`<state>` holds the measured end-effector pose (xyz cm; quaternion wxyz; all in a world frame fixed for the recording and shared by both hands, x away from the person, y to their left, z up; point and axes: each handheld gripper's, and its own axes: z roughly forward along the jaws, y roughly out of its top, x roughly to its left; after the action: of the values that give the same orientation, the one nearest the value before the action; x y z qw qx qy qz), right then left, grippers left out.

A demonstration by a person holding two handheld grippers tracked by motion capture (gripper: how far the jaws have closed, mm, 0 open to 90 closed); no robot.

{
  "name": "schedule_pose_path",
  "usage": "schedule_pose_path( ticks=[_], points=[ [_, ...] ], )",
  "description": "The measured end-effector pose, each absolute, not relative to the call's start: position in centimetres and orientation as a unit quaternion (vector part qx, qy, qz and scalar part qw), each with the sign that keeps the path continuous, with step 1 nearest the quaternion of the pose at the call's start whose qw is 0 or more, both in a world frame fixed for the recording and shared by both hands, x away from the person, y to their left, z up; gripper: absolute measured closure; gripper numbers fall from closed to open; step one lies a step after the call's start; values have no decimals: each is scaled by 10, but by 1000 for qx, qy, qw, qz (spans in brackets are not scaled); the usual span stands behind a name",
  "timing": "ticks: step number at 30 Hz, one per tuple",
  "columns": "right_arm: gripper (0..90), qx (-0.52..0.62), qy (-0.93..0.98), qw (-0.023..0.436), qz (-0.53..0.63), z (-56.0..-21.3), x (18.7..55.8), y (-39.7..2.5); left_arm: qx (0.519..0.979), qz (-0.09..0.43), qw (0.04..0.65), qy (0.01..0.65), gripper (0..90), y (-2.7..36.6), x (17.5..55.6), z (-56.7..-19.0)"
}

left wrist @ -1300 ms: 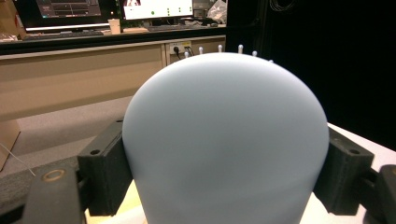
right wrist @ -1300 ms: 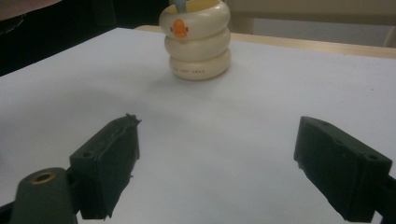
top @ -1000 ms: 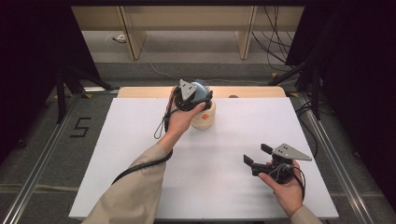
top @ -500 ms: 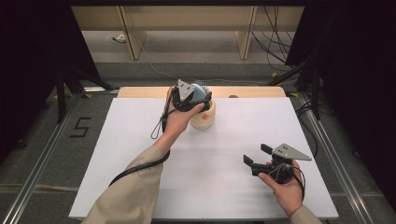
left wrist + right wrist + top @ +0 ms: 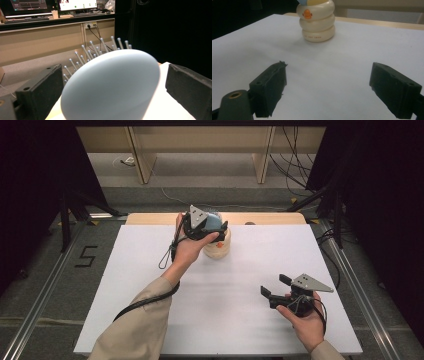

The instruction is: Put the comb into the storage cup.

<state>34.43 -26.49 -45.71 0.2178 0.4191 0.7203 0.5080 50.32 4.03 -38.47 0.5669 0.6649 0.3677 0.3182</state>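
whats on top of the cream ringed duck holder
A pale blue hairbrush, its metal-tipped bristles pointing away, sits at the top of the cream holder, between the open jaws of the left gripper. The holder's opening is hidden beneath the brush and gripper.

Beige sleeves (image 5: 132,320); black grippers (image 5: 272,292), grey plates, probably foam-padded jaws.

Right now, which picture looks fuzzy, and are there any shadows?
In the left gripper view the pale blue brush sits so close that it looks soft, while the desks behind stay sharper. In the right gripper view the cream holder casts a faint shadow on the white table. The high view is evenly lit with dark sides.
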Motion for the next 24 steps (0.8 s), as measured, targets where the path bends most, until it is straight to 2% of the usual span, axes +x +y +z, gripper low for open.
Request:
schedule_pose_path(
  ticks=[24],
  points=[
    [152,420,719,220,508,-457,344,-265,676,308,567,356,0,46,492,-377]
  ],
)
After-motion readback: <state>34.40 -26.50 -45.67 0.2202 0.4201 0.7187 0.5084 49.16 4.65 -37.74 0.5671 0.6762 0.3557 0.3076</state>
